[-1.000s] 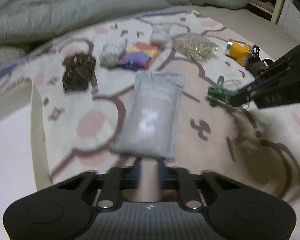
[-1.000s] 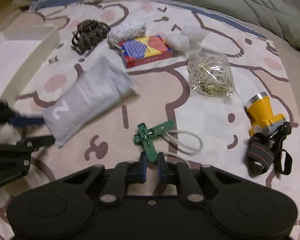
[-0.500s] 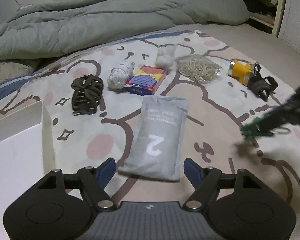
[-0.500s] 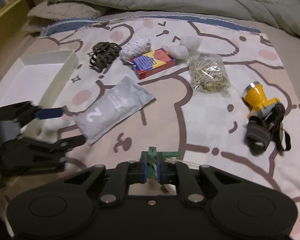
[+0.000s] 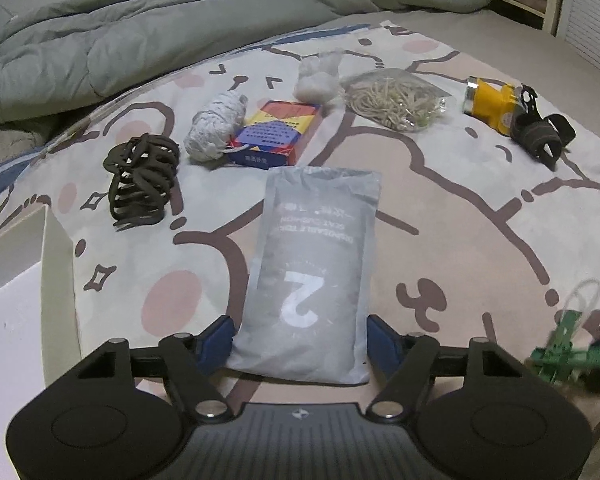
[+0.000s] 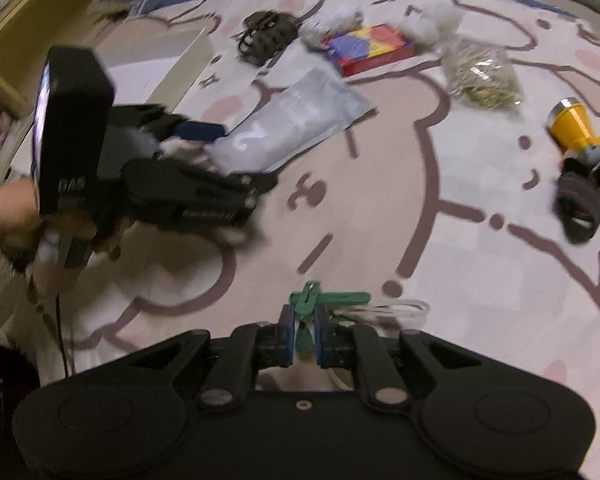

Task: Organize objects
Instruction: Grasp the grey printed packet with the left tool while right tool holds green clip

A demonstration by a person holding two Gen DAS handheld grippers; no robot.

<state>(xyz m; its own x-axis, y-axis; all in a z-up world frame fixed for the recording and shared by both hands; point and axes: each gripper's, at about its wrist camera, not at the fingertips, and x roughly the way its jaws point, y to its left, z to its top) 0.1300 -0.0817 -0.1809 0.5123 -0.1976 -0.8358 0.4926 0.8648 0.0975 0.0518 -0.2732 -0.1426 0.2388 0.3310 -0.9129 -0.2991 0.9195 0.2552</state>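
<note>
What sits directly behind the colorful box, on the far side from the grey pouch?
Behind the colorful box lies a white fluffy wad on the patterned bedsheet, with the ball of white string leaning against the box's left side. Whatever lies beneath the box is covered.

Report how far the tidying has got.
Done: nothing visibly put away; the white box shows no items inside. In hand: the right gripper is shut on the green clip; the open left gripper straddles the gray pouch. Left: hair claw, card box, rubber bands, headlamp.
</note>
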